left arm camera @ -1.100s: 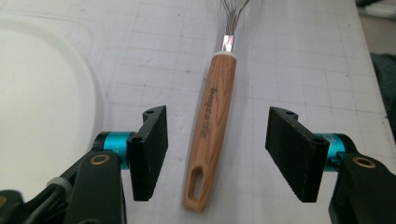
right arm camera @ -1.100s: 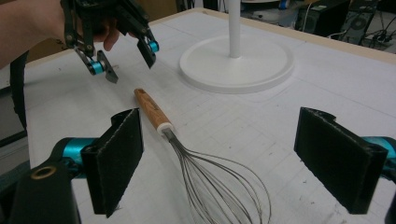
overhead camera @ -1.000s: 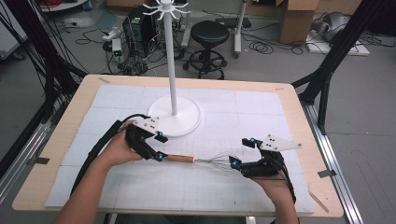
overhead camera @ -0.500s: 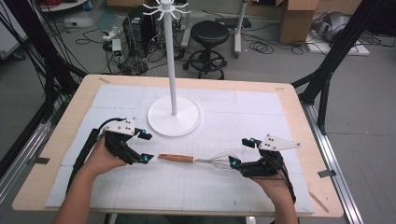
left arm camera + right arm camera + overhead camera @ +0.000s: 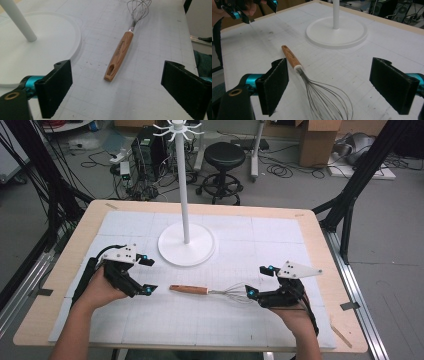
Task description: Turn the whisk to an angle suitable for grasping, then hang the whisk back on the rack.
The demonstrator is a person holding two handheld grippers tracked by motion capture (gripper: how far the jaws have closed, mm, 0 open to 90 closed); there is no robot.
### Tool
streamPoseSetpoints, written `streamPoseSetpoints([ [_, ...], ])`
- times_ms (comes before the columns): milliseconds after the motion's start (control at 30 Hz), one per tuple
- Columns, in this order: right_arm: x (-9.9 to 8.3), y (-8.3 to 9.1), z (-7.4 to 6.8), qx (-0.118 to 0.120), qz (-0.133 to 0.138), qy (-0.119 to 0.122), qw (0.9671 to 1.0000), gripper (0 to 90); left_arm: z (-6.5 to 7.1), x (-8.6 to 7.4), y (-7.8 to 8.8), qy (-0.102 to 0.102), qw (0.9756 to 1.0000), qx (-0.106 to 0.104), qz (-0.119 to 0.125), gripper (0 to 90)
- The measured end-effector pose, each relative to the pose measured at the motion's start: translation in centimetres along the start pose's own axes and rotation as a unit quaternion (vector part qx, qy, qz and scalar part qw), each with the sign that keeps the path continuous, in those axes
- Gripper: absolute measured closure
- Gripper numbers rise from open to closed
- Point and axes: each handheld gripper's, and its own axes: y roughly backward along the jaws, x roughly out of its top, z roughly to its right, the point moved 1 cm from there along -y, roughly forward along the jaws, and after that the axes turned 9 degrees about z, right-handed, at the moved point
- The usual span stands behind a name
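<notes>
One whisk (image 5: 212, 291) lies flat on the tabletop (image 5: 280, 227), lower centre of the high view, between the two grippers. Long axis runs left-right in that frame: wooden handle end points left toward the left gripper (image 5: 147, 276), wire head points right toward the right gripper (image 5: 260, 281).

Left gripper: jaws spread wide, have just been opening, nothing between them. Handle tip sits just ahead of them, apart, no contact. Right gripper: jaws spread too, the wire head lies between them low in its own frame; pads not pressing on the wires.

Around it: white stand (image 5: 186, 242), round base above the whisk at frame centre, thin pole rising to hooks at the top edge. Base is near the handle but apart from it. Nothing lies across the whisk. Stool (image 5: 226, 157) and cables on the floor beyond the far tabletop edge.

View differences: left gripper view shows the slot hole in the handle end (image 5: 111, 70) and dark lettering along the wood, too small to read; the high view gives neither. Right gripper view shows the individual wires (image 5: 324, 100) and the white collar (image 5: 298, 67) where handle meets wire, plus the left gripper at its upper left corner.
</notes>
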Motion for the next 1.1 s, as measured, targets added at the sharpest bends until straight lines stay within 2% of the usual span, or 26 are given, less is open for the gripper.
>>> streamPoseSetpoints([
  [133,0.7,-0.6,0.1,0.005,-0.006,0.012,0.9999,14.9,-0.3,-0.2,0.3,0.005,0.9999,0.014,0.006,6.0],
  [267,1.0,-1.2,-0.1,0.010,-0.014,0.014,0.9998,15.0,-0.4,-0.3,0.5,0.006,0.9996,0.027,0.006,1.7],
  [467,0.9,-2.1,0.0,0.014,-0.023,0.011,0.9996,15.0,-0.7,-0.5,1.0,0.009,0.9993,0.033,0.016,1.7],
  [867,2.0,-3.6,-0.4,0.031,-0.037,0.025,0.9985,14.9,-0.4,-0.6,0.6,0.001,0.9992,0.039,0.004,1.6],
  [1100,2.9,-5.4,-0.7,0.041,-0.059,0.038,0.9967,15.0,-0.4,-0.5,0.8,0.001,0.9991,0.041,0.008,1.6],
])
